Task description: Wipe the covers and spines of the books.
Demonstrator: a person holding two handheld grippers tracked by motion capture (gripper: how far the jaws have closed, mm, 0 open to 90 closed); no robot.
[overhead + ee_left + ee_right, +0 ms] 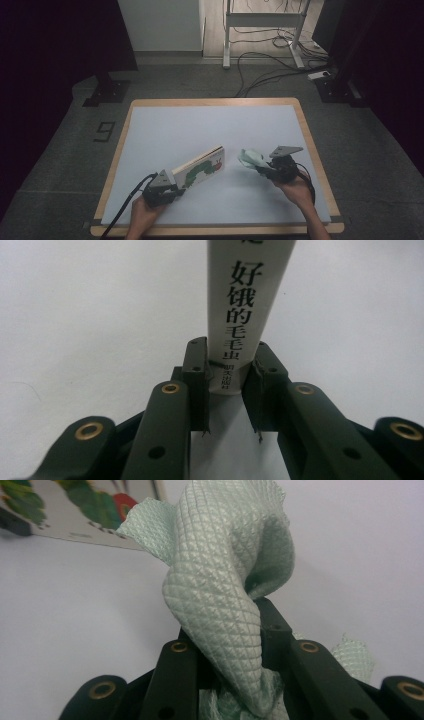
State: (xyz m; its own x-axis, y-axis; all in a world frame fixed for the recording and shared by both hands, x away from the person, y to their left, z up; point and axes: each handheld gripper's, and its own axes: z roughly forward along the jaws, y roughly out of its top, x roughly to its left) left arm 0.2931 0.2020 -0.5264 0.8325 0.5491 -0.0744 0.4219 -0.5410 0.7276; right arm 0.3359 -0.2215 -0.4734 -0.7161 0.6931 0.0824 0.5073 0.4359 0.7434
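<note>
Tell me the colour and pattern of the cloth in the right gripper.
The cloth is pale mint green with a quilted diamond weave, clearest in the right gripper view.

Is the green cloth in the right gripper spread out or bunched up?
Bunched up. The cloth rises in a crumpled wad from the shut jaws of the right gripper, folds overlapping; it hangs clear of the book.

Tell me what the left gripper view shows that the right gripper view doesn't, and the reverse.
Left gripper view alone: the book's spine with black printed characters, clamped between the left tongs. Right gripper view alone: a pale green quilted cloth bunched in the right tongs, and the book's caterpillar cover. Both share the book and the white table surface.
</note>
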